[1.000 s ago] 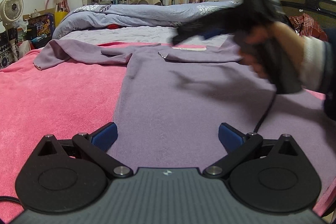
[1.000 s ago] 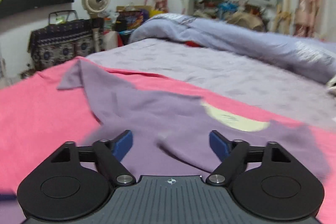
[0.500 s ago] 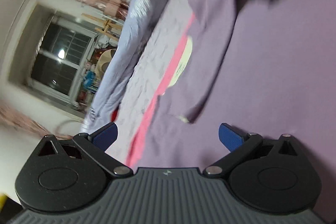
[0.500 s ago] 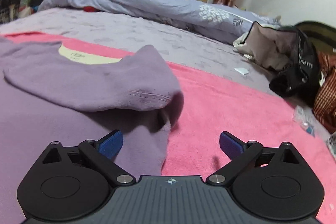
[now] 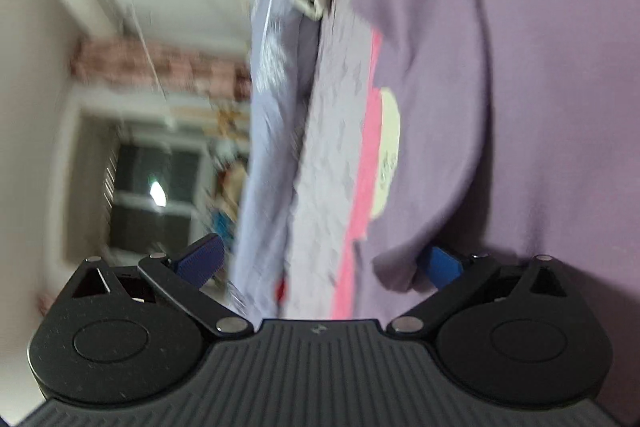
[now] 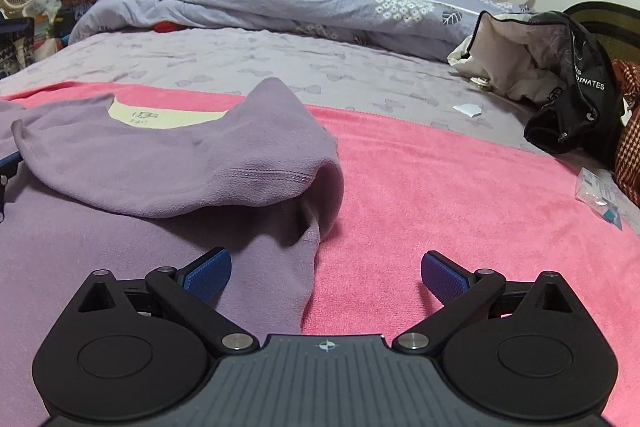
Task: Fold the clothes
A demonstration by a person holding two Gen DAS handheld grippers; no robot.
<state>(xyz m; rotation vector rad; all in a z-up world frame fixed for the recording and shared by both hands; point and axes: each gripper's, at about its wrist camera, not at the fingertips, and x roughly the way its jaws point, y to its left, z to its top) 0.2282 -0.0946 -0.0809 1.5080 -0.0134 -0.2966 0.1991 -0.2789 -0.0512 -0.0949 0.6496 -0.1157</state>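
Bedroom with a barred window and a rumpled quilt (image 6: 280, 3) along the far side of the bed (image 6: 280, 67); across the near half, a pink blanket (image 6: 440, 187). On that blanket, spread flat with the neck toward the quilt, a purple top (image 6: 120, 247). One sleeve (image 6: 180, 167) folded over the chest, long axis crosswise to the body, cuff (image 5: 390, 273) ending toward the left side.

Left hand-held gripper (image 5: 320, 262): rolled onto its side, jaws wide apart, one blue pad tucked just behind that cuff, nothing pinched. Right hand-held gripper (image 6: 326, 271): level and low, likewise spread wide and empty, straddling the top's right side edge at the border of purple and pink, the sleeve's rounded fold directly ahead.

Nearer the cuff: the left. Nearer the shoulder fold and the side edge: the right. Other sleeve out of both views, so no telling whether folded or not. By judgement, that side edge, running lengthwise from hem toward neck straight between the right jaws, the relation to watch for any further fold of the body.
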